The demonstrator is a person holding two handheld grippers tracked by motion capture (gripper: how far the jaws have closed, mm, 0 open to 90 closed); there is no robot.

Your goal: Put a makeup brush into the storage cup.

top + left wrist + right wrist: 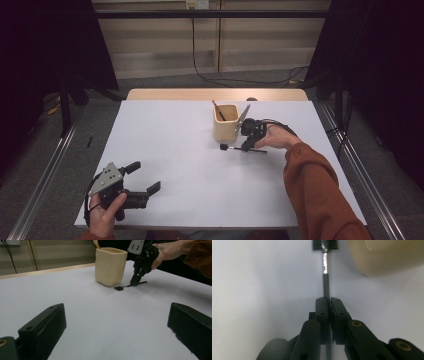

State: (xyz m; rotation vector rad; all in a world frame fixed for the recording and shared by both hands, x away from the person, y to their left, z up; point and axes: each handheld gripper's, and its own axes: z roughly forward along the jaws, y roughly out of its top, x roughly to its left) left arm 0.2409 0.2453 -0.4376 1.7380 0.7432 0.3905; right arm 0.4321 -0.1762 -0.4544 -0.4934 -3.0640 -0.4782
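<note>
A thin black brush (234, 148) lies flat on the white table (190, 200), its square head pointing left, just in front of a cream cup (225, 122). My right gripper (246, 147) points down at it and is shut on the brush's handle (326, 282), jaws pinched together around the stem. The left gripper view also shows that gripper (135, 281) over the brush (123, 287) beside the cup (110, 266). Another brush (218, 110) stands inside the cup. My left gripper (145, 176) rests near the front left corner, open, nothing between its jaws.
The cup (387, 255) stands close on the far side of the held brush. A wooden strip (215, 94) borders the table's far edge, with cables on the floor beyond. Metal rails (45, 170) run along both sides of the table.
</note>
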